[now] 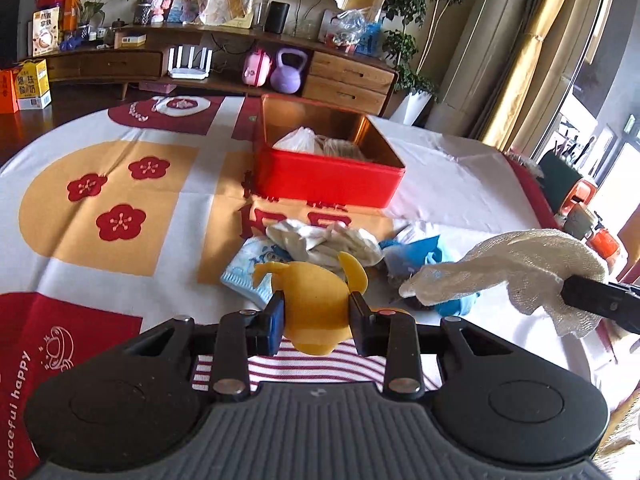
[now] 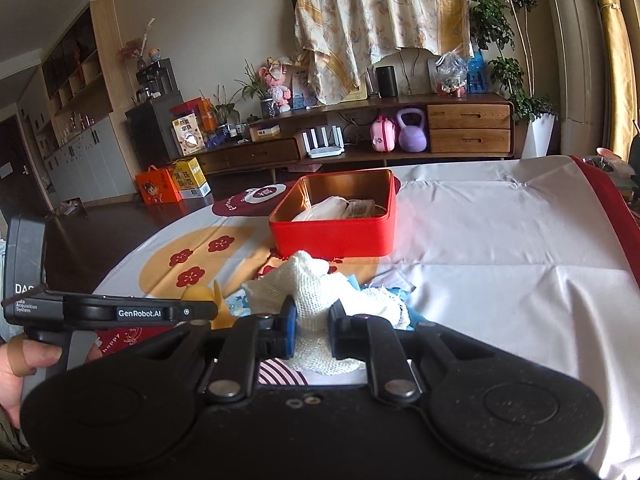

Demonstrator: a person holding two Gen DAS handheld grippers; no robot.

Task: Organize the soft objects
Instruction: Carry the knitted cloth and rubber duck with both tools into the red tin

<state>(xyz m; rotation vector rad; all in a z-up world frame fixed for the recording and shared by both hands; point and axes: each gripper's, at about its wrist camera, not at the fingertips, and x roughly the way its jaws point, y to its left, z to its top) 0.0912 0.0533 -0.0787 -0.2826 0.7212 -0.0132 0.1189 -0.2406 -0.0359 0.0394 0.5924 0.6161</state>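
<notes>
My left gripper is shut on a soft yellow toy, held above the tablecloth. My right gripper is shut on a white knitted glove; the same glove hangs at the right of the left wrist view. An open red tin box, gold inside, stands further back on the table and holds a white bag and another folded item. Below the grippers lies a heap of soft things: a white cloth, a blue patterned cloth, blue fabric and a red-striped cloth.
The table carries a white, yellow and red tablecloth. A person's hand holds the left gripper's handle. Behind the table stands a wooden sideboard with a purple kettlebell, boxes and plants. Curtains hang at the right.
</notes>
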